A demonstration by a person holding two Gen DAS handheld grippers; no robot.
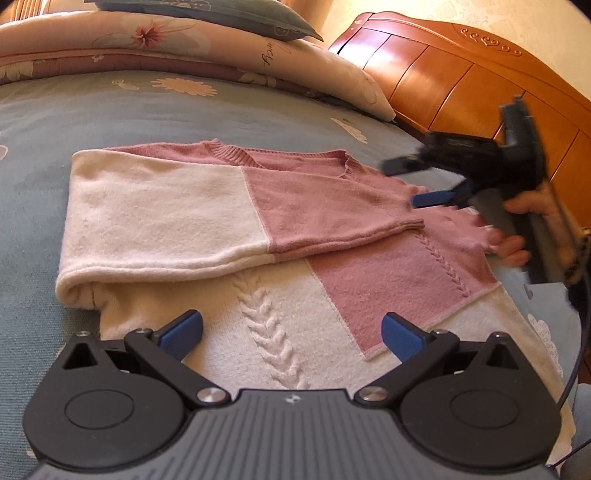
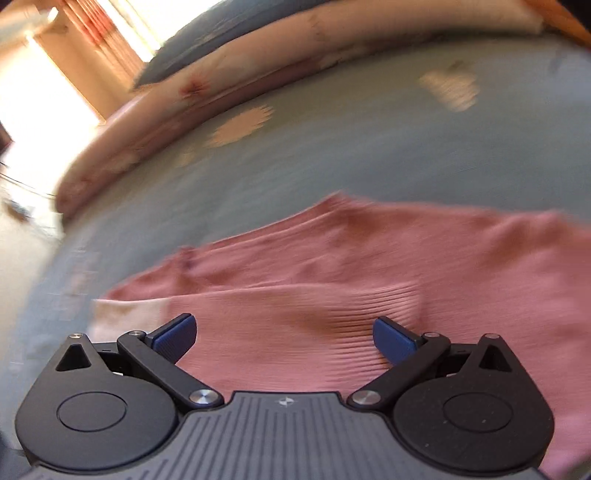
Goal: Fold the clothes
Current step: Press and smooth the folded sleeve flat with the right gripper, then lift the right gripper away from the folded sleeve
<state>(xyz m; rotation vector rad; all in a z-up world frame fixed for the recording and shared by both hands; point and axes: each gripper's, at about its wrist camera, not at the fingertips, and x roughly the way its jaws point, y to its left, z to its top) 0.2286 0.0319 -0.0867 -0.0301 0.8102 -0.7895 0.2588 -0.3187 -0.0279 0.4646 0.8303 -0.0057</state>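
Bed (image 1: 44,122): blue-grey cover with pale flower prints, occupying most of both views. At its far side, a folded floral quilt (image 1: 122,40) with one dark pillow (image 1: 207,14) on top. Behind the bed, a wooden headboard (image 1: 458,77). The right wrist view alone shows a bright window with a striped curtain (image 2: 110,37) in the upper left corner.

One sweater (image 1: 280,236), pink and cream, lies flat on the bed. One sleeve (image 1: 166,214) is folded across the chest, cuff pointing toward the right gripper. A cable-knit plait runs down the cream front.

Left gripper (image 1: 291,334): low over the cream hem area, jaws wide, nothing between them.

Right gripper (image 1: 421,181): seen from outside in the left wrist view, over the sweater's pink shoulder, held by one hand (image 1: 532,221). It is motion-blurred there. Its own view shows the gripper (image 2: 284,334) with jaws wide over pink knit (image 2: 332,266), holding nothing; whether the fingertips touch the fabric cannot be told, as that frame is smeared.

Only the left wrist view shows the whole garment and the neckline (image 1: 295,155); the right wrist view shows only the pink part and a corner of cream.

Count: two grippers, one sweater, one pillow, one quilt.
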